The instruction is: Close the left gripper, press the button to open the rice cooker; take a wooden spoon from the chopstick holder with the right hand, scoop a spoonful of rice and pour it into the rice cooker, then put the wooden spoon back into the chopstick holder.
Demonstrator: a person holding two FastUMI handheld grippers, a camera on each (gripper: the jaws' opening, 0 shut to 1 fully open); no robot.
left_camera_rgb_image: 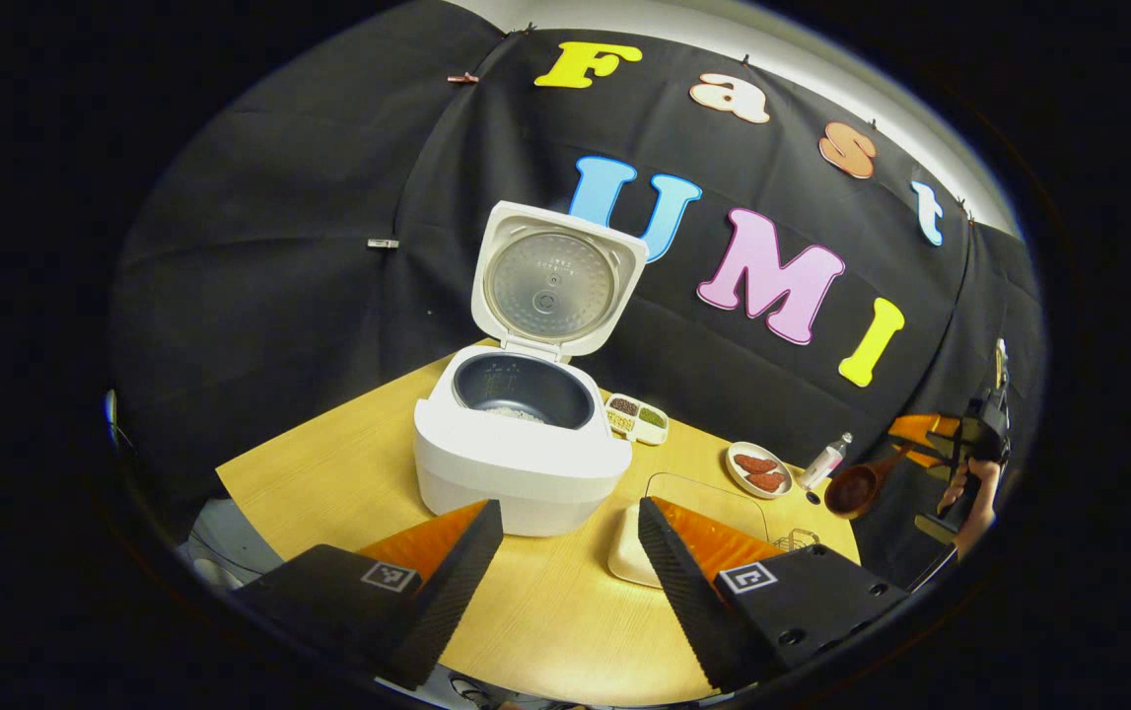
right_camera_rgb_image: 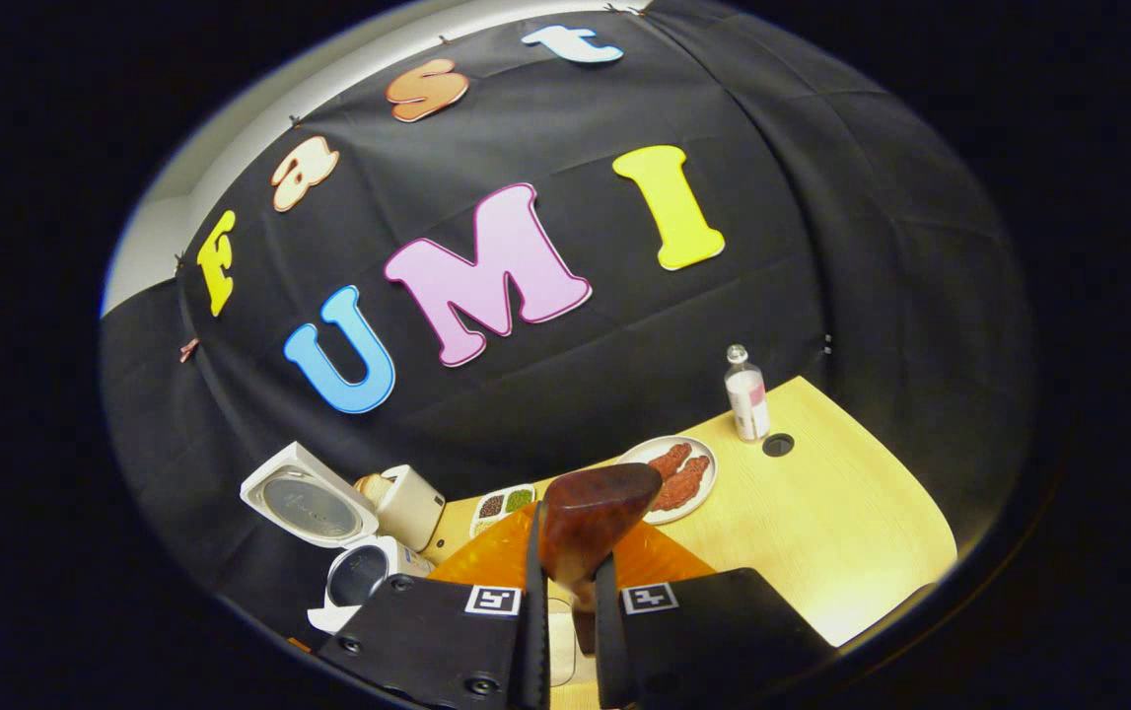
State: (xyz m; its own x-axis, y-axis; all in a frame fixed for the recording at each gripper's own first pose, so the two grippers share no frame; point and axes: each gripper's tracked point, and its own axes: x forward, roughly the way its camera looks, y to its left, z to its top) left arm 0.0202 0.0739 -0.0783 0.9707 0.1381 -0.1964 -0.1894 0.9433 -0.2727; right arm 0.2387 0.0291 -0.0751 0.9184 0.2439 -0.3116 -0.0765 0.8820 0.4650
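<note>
Right gripper [right_camera_rgb_image: 565,592] pinches the wooden spoon [right_camera_rgb_image: 590,518] by its handle, bowl out ahead of the jaws and lifted off to the table's [left_camera_rgb_image: 348,473] right side. Rice cooker [left_camera_rgb_image: 521,444] stands open; some rice inside, I think. Left gripper [left_camera_rgb_image: 565,562] hovers spread before it. The chopstick holder [left_camera_rgb_image: 797,540], probably that wire rack, sits nearest the right hand.

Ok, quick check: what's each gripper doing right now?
Left gripper: open, fingers spread apart, holding nothing, facing the open rice cooker.
Right gripper: shut on the wooden spoon.
</note>
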